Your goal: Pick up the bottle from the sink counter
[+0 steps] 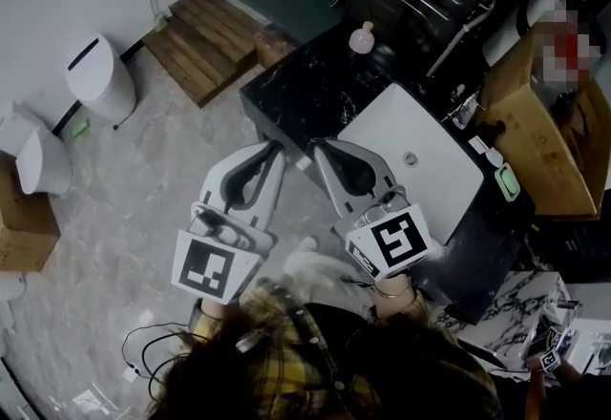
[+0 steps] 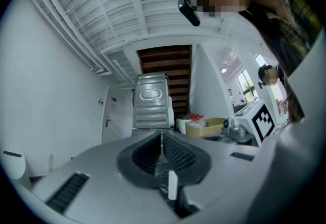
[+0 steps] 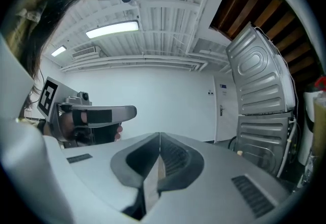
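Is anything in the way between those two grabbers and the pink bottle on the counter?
Nothing visible. The bottle stands alone on the counter, past the sink. The left gripper and right gripper, both shut and empty, hang short of it, only bare counter between.

- Head view: set high above the person and facing steeply down. It takes in the black marble sink counter (image 1: 305, 89) on the far right and the pale grey marble floor (image 1: 143, 160) on the left. The left gripper (image 1: 276, 148) and right gripper (image 1: 320, 144) lie near, just under the lens.
- Left gripper view: sits close behind that gripper's jaws, tilted up toward the white slatted ceiling (image 2: 153, 9).
- Right gripper view: the same mounting, also tilted up.
- Shared by the two gripper views: the ceiling, the silver ribbed metal panel (image 2: 151, 102), and each other's gripper.
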A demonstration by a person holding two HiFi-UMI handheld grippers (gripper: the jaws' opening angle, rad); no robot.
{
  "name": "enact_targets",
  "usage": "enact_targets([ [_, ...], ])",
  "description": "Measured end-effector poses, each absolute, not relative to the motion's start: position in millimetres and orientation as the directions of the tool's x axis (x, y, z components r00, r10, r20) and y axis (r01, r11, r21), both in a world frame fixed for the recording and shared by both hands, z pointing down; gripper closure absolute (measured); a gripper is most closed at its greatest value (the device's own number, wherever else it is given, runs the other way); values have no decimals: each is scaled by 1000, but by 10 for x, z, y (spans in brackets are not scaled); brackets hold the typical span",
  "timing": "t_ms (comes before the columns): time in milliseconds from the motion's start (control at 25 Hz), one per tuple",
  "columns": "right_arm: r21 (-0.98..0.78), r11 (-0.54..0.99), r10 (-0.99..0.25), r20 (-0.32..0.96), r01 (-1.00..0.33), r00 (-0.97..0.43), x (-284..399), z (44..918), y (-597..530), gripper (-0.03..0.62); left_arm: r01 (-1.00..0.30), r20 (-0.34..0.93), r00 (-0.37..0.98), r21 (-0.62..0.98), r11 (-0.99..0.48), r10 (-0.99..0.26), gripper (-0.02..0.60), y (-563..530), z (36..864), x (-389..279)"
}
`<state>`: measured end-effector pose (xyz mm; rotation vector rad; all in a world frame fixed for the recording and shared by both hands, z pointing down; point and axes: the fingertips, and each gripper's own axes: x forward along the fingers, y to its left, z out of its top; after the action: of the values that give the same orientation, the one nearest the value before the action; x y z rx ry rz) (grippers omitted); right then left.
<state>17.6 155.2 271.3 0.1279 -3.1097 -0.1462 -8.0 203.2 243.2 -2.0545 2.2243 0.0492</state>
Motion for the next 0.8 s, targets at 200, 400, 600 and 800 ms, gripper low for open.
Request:
enact_targets([
  [200, 91, 990, -105, 11, -103, -994, 93, 2678, 1262, 577, -995, -103, -66, -65, 73, -992, 554, 1752, 2398, -214],
  [400, 93, 988, -128, 21, -125, -992, 118, 2732, 1048, 577, -996, -108, -60, -63, 67, -992, 554, 1521, 2411, -305],
  [600, 84, 980, -181, 23, -179, -983, 200, 2739, 808, 577, -997, -106, 0, -73, 8, -994, 554, 1232, 2418, -258],
  [800, 83, 972, -222, 38, -219, -974, 200, 2804, 604, 577, -996, -113, 58, -73, -50, -992, 554, 909, 2417, -288],
])
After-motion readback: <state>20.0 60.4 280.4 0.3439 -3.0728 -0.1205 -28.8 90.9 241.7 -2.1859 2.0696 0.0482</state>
